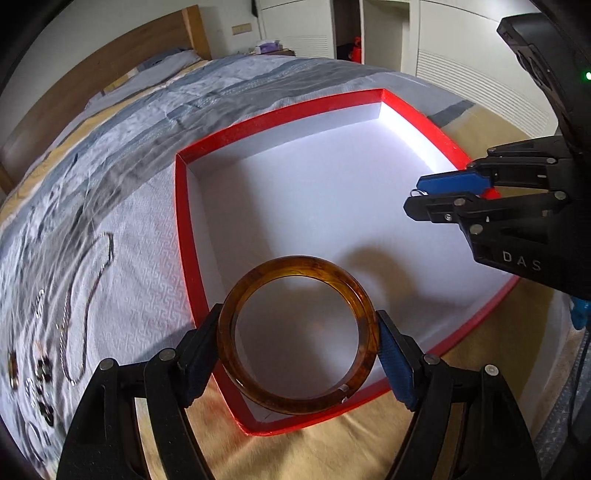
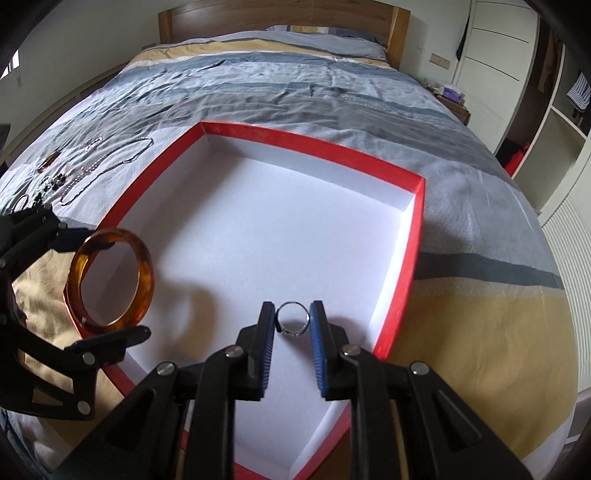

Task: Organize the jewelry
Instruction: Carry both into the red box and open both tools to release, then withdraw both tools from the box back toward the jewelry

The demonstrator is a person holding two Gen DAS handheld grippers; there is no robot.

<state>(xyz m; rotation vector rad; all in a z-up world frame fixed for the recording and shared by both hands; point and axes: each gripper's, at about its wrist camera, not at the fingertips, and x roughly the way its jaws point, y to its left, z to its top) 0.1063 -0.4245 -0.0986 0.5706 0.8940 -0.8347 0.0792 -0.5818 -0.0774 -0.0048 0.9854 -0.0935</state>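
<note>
A red box with a bare white inside lies on the bed; it also shows in the right wrist view. My left gripper is shut on an amber bangle, held upright over the box's near corner; the bangle also shows in the right wrist view. My right gripper is shut on a small silver ring above the box floor. The right gripper also shows in the left wrist view, over the box's right side.
Several chains and small jewelry pieces lie on the bedspread left of the box; they also show in the right wrist view. A wooden headboard stands at the far end. White closets line the right wall.
</note>
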